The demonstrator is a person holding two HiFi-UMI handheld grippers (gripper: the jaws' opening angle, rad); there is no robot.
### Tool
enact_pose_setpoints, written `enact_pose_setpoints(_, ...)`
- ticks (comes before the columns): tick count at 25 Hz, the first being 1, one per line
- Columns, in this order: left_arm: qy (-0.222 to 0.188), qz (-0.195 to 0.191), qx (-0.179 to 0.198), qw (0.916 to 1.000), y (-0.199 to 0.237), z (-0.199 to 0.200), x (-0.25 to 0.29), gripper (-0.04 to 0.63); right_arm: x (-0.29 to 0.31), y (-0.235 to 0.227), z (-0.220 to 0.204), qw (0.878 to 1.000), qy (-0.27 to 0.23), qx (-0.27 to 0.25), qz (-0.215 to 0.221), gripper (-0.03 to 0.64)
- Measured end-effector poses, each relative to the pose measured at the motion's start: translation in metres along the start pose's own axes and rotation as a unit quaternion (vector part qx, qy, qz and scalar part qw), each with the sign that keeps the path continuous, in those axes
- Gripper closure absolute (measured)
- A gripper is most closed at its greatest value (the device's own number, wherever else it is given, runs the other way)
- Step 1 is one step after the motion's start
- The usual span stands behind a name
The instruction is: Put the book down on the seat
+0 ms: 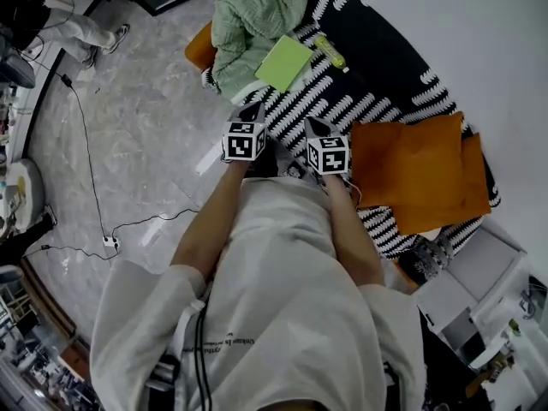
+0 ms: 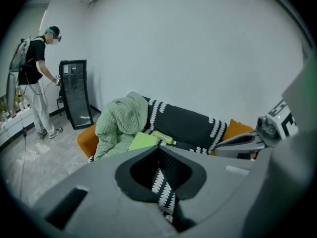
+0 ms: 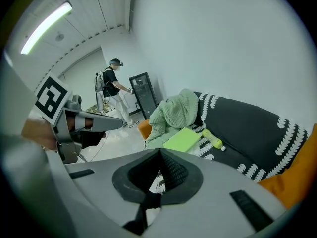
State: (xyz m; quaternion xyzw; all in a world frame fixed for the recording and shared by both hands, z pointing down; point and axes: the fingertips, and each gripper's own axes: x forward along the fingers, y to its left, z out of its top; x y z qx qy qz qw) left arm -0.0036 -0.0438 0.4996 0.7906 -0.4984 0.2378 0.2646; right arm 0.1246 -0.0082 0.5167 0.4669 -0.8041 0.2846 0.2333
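- book [image 1: 284,62]: lime-green, closed, lying flat on the sofa seat [image 1: 341,110], near one end; neither gripper touches it.
- blanket [image 1: 257,15]: pale green, textured, heaped at that same end of the seat, touching the book's edge.
- bottle [image 1: 330,51]: yellow-green, lying on its side just beside the book, on the side away from the blanket.
- sofa seat: black cover with white scalloped stripes; orange cushions [image 1: 419,174] lie at the opposite end, well apart from the book.
- left gripper [image 1: 253,111]: held over the seat's front edge, pointing toward the book, near it but apart; in the left gripper view its jaws meet tip to tip with nothing between them.
- right gripper [image 1: 317,127]: just beside the left one, pointing the same way; jaws pressed together, empty.
- background: a second person [image 2: 37,78] stands at a black-framed cabinet [image 2: 74,93] on the grey marble floor [image 1: 145,127].
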Motion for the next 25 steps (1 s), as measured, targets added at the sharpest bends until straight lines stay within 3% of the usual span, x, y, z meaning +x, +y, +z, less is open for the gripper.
enact_pose_setpoints(14,-0.006,-0.015,0.023,0.9996,-0.008,-0.003,-0.017,0.594,-0.010,0.016,0.005,1.000,-0.015,-0.016,-0.001,0.611)
enact_pose_setpoints(25,0.001,-0.027,0.031,0.9992,-0.019,0.000,-0.009,0.594,-0.010,0.002,0.013,0.999,-0.021,-0.021,-0.015,0.611)
